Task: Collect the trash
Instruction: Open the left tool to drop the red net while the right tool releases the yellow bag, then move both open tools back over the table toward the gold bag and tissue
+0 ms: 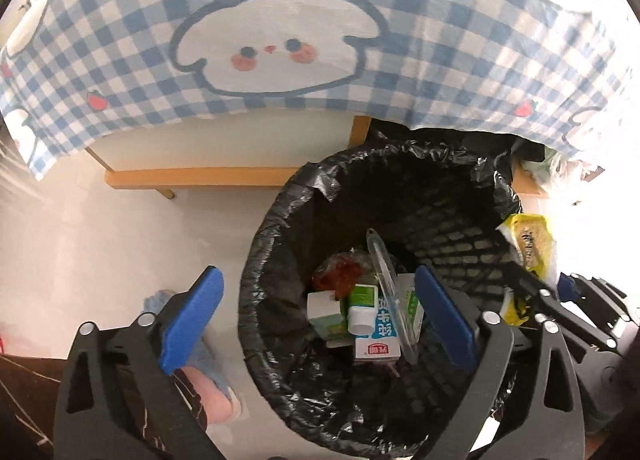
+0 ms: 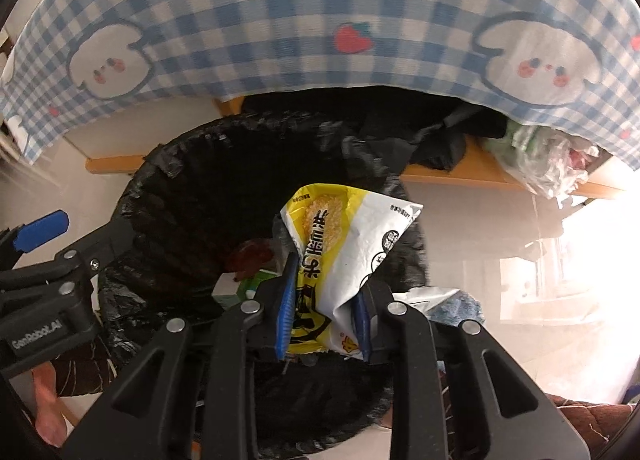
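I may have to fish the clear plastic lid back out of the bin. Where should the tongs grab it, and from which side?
Grip the clear plastic lid by its upper rim, coming straight down from above. It stands on edge among the cartons in the bin, so only that thin top edge is likely free to pinch.

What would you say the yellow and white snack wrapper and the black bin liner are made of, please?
The yellow and white snack wrapper looks like thin printed plastic film: glossy, sharply creased where the right tongs pinch it. The black bin liner seems thin plastic too, wrinkled with shiny highlights along its rim.
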Action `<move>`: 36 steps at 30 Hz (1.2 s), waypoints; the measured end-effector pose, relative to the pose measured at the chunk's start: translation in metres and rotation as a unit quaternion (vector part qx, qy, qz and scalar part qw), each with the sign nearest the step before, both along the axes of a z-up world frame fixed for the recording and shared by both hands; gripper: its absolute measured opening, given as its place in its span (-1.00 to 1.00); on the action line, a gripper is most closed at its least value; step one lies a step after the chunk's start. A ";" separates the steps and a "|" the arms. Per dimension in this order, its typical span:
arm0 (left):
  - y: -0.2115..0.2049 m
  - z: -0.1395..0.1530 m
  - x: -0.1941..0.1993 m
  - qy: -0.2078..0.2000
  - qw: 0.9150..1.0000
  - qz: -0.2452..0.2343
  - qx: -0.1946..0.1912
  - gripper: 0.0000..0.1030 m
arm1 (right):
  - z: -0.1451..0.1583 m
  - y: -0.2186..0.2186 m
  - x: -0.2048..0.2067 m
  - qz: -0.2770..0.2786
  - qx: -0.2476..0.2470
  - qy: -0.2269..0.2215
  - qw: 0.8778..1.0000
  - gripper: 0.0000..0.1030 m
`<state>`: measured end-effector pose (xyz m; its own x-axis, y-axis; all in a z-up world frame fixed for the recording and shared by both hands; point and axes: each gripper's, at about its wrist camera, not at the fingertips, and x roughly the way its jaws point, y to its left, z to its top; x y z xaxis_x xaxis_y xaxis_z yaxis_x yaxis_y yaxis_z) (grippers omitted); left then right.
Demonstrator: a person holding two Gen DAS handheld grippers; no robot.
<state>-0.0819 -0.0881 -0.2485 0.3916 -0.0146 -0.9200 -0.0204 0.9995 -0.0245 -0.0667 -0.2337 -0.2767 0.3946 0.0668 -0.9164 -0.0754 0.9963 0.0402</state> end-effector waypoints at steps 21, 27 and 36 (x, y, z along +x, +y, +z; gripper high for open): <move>0.050 0.011 0.001 -0.003 0.999 0.033 0.012 0.88 | -0.001 0.050 0.007 0.038 -0.006 0.010 0.999 -0.23; 0.046 0.010 0.001 0.004 0.999 0.031 0.009 0.88 | -0.001 0.047 0.006 0.034 -0.008 0.006 0.999 -0.01; 0.052 0.026 0.004 -0.011 0.999 0.035 0.010 0.88 | 0.015 0.046 0.003 0.033 -0.017 -0.014 0.999 0.50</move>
